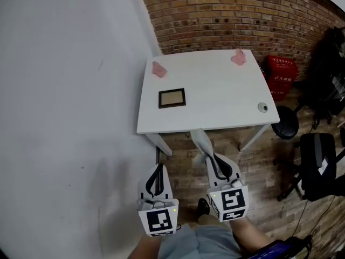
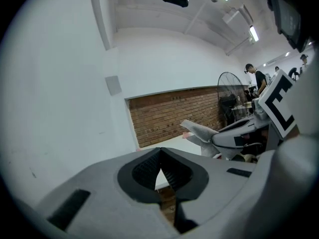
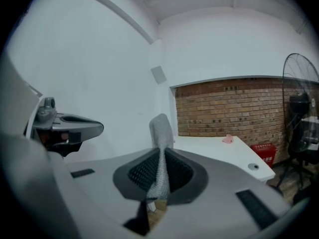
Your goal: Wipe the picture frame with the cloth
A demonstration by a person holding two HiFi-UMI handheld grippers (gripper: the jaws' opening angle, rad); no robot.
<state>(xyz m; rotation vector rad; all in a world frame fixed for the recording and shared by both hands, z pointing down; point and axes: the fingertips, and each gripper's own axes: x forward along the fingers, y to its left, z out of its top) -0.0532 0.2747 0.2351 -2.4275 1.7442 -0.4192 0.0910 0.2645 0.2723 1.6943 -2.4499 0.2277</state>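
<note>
Grey cloth (image 3: 161, 133) is being gripped between the closed jaws of the right gripper (image 1: 210, 158), its free end sticking out past the tips. Left gripper (image 1: 158, 171) is being held with jaws together, nothing between them. Picture frame (image 1: 172, 98) is lying flat on the white table (image 1: 215, 109), toward its left side, well apart from both grippers.

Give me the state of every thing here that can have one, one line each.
Left hand-held gripper: shut, nothing between its jaws.
Right hand-held gripper: shut on the cloth.
Cloth: pinched in the right jaws, its end sticking out past them, held in the air.
Picture frame: lying flat on the table, nothing touching it, not yet wiped.
</note>
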